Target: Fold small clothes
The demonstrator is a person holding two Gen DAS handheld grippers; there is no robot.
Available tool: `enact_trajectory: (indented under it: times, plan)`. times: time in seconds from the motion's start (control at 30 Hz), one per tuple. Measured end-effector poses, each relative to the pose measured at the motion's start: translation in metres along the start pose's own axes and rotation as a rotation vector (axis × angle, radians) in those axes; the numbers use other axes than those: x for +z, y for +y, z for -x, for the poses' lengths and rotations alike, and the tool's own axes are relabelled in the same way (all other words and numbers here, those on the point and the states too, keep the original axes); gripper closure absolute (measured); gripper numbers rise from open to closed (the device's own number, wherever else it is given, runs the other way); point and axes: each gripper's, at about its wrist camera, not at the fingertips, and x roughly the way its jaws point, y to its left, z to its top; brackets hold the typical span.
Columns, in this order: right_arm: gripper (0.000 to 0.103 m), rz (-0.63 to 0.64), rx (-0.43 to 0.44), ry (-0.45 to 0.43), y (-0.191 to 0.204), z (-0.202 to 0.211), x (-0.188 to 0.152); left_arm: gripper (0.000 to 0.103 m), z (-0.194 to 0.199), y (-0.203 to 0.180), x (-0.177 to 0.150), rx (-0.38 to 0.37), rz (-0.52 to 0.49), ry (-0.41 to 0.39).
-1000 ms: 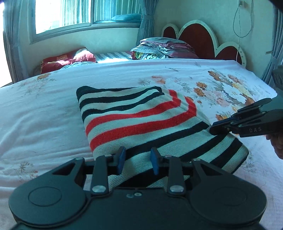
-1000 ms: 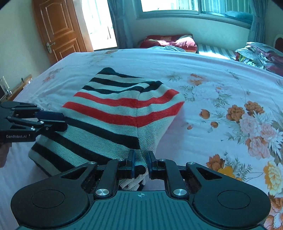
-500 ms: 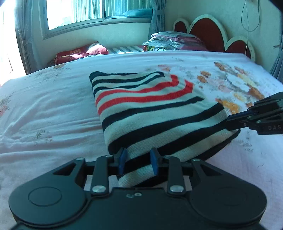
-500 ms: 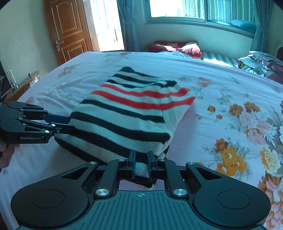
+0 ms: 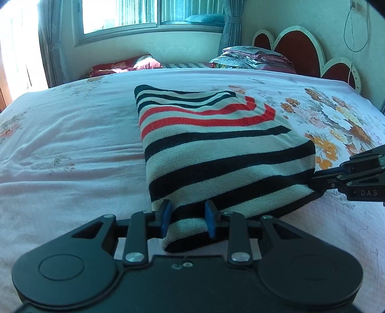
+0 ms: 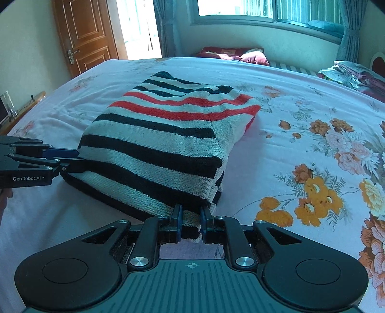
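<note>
Daylight comes through a wide window (image 5: 149, 21) with pale blue curtains, above a large bed (image 5: 72, 134) with a pink floral sheet. At 11 o'clock in the right wrist view stands a brown wooden door (image 6: 83, 36); a red headboard (image 5: 298, 50) and stacked bedding (image 5: 252, 57) show at 1 o'clock in the left view. On the sheet lies the folded striped sweater (image 5: 216, 149). The left gripper (image 5: 187, 218) pinches its near edge, and the right gripper (image 6: 190, 222) pinches its near corner.
</note>
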Motion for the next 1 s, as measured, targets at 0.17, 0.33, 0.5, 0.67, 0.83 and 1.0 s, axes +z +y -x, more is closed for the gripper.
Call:
enact_trajectory:
  times: [0.17,0.33,0.5,0.67,0.83,1.0]
  plan:
    - [0.090,0.015,-0.010,-0.007,0.001,-0.001,-0.002,0.073,0.000,-0.004,-0.001,0.030,0.010,0.000]
    - [0.090,0.046,-0.018,0.002,0.005,-0.001,0.000,0.073,0.001,-0.011,0.000,0.062,-0.010,0.005]
    - [0.089,0.026,-0.004,-0.021,-0.001,0.015,0.003,0.072,0.014,-0.016,0.004,0.092,0.011,0.014]
    - [0.089,-0.029,-0.032,-0.091,-0.013,0.066,-0.014,0.005,0.059,-0.033,-0.013,0.139,0.075,-0.069]
    - [0.001,-0.085,-0.140,-0.152,-0.018,0.114,-0.046,0.000,0.103,-0.057,-0.041,0.161,0.152,-0.100]
    - [0.000,-0.106,-0.165,-0.181,-0.012,0.155,-0.075,0.000,0.148,-0.091,-0.059,0.176,0.144,-0.129]
